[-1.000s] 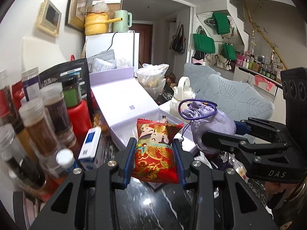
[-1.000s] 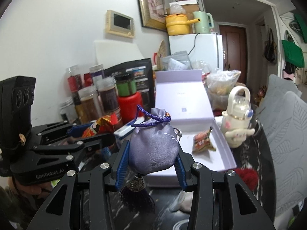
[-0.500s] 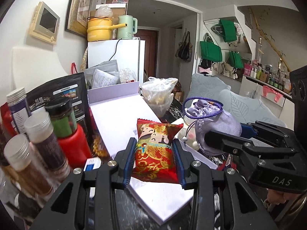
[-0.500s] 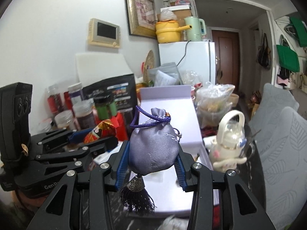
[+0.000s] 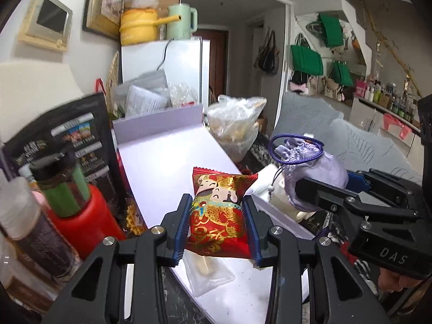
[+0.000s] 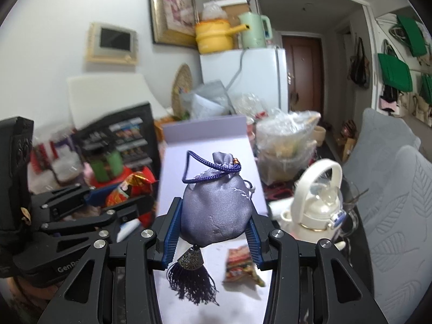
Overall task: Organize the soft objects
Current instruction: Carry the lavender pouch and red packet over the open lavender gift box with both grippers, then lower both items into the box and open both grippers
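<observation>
Above the open lavender box [image 5: 172,162], the left claw [image 5: 217,225] clamps a red snack packet [image 5: 220,216] for sorting. Beside it, the right claw [image 6: 213,224] grips a purple drawstring pouch [image 6: 216,210], tassel [image 6: 193,283] hanging free.

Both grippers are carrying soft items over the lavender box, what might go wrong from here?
1. The purple tassel dangling under the lavender satin drawstring pouch may snag the small patterned packet lying in the open lavender box.
2. The left gripper pinches the puffy red-and-gold snack packet by its sides; it may slip or burst.
3. The white handled bottle stands close beside the right gripper.
</observation>
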Demonstrator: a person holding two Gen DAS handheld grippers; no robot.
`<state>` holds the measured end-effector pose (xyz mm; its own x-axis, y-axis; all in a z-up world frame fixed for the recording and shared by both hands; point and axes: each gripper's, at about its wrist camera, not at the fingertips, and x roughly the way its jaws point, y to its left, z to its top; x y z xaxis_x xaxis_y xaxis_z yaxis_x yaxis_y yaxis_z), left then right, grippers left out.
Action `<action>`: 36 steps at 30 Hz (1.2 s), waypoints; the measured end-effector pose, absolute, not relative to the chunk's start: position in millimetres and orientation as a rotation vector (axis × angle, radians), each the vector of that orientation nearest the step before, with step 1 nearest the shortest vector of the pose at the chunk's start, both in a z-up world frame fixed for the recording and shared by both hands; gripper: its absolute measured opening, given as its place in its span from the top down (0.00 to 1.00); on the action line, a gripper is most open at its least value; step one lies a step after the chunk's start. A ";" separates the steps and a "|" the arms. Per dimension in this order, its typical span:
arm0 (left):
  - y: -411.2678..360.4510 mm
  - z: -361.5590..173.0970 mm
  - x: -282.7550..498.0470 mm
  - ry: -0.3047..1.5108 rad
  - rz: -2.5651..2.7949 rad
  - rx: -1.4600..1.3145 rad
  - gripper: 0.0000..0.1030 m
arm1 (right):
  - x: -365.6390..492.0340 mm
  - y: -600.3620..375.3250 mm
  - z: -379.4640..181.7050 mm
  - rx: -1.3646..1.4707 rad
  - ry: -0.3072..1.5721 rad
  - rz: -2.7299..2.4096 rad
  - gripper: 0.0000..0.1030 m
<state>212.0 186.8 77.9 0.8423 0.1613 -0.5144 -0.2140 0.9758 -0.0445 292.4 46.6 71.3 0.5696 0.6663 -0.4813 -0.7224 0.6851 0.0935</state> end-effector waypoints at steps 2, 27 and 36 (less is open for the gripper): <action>190.3 66.5 222.7 0.563 0.189 -0.112 0.64 | 298.4 49.5 64.3 -0.144 0.523 0.776 0.58; 220.9 -30.9 283.6 0.877 0.235 -0.157 0.64 | 339.4 87.1 -6.9 -0.222 0.711 0.750 0.58; 222.9 -46.0 287.5 0.961 0.202 -0.194 0.64 | 348.8 95.0 -21.3 -0.227 0.763 0.749 0.58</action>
